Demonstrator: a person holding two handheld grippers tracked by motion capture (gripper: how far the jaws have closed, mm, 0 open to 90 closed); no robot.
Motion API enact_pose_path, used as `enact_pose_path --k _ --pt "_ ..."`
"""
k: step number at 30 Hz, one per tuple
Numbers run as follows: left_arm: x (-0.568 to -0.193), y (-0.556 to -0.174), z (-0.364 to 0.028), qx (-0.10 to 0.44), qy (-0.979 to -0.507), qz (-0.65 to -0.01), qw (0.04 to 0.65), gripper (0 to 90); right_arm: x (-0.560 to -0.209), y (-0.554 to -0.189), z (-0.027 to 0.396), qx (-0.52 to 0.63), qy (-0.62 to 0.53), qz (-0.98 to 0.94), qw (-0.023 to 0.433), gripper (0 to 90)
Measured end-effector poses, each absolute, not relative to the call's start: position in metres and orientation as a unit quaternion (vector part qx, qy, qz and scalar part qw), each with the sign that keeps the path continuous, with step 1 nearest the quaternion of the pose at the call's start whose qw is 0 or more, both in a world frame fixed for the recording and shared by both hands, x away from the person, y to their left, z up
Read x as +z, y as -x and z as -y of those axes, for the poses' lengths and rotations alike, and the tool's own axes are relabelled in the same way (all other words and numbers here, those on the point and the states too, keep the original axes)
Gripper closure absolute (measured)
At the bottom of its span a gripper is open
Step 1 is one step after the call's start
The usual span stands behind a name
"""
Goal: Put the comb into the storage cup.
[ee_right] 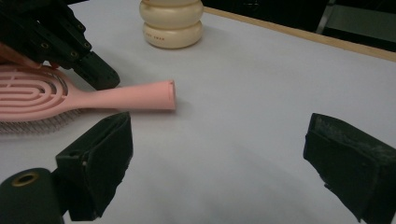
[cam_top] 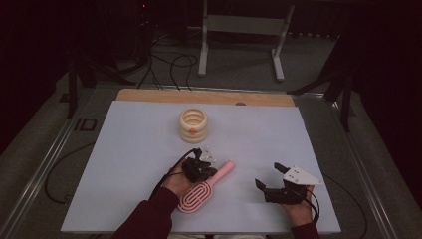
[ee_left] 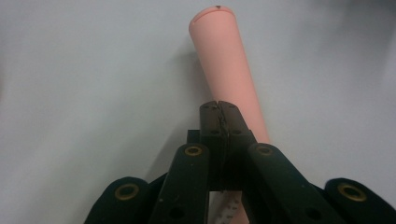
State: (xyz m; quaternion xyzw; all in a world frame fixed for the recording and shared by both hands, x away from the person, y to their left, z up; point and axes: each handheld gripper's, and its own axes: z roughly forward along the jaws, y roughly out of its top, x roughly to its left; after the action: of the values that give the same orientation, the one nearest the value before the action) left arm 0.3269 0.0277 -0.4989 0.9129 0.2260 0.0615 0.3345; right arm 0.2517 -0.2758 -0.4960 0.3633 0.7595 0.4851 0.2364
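Observation:
A pink paddle hairbrush (cam_top: 196, 195) lies on the white mat near the front, its handle (ee_left: 224, 56) pointing up and to the right. My left gripper (cam_top: 209, 173) is shut, jaws pressed together with nothing visible between them. Its tips rest right beside the brush's neck (ee_right: 93, 95), touching or nearly touching it. My right gripper (cam_top: 268, 175) sits to the right of the brush, apart from it, held low over the mat. In the right gripper view its jaws stand wide open (ee_right: 219, 168) with bare mat between them, facing the handle's end.
A cream ringed container (cam_top: 193, 124) stands at the middle back of the mat (cam_top: 124, 149); it also shows behind the brush (ee_right: 172, 23). A wooden table edge (cam_top: 204, 96) runs along the back. Cables and a white stand's legs (cam_top: 203, 50) lie on the floor beyond.

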Motion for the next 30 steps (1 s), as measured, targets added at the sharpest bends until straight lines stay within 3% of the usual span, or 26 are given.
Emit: enact_pose_path --k 30 --pt "-0.488 -0.333 0.002 0.070 -0.940 -0.195 0.270 89.8 -0.496 -0.251 0.276 0.484 -0.364 -0.760 0.237 8.4"
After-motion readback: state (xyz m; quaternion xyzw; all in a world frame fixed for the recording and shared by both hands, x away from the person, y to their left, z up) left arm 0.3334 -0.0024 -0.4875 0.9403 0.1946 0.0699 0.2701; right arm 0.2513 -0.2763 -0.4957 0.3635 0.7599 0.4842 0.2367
